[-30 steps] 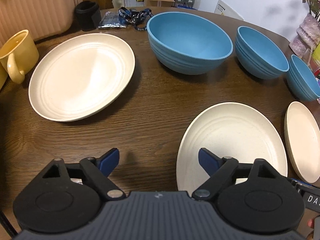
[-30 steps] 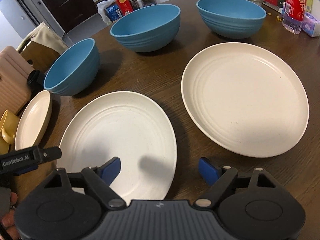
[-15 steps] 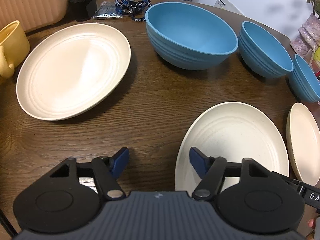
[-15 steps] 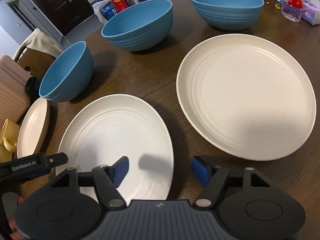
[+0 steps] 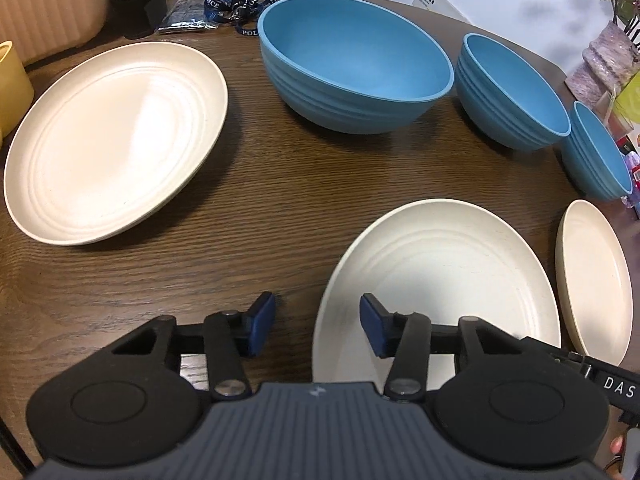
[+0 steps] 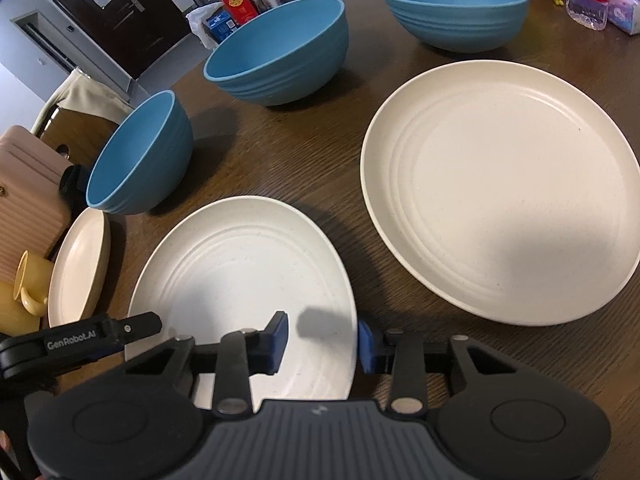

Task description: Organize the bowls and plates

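We note a dark wood table set with cream plates and blue bowls. In the left wrist view, the left gripper sits at lower centre, its blue pads astride the near left rim of the medium cream plate; its jaws have just been closing, yet both pads stand clear of the rim, so nothing is grasped. In the right wrist view, the right gripper straddles the right rim of that same plate at lower centre; its jaws have also just been closing, with the rim between the pads, and we cannot tell whether they press it. The large plate lies at left of the left view, the small plate at the right edge. Three blue bowls line the upper frame: large, medium, small. A yellow mug sits at lower left of the right view.
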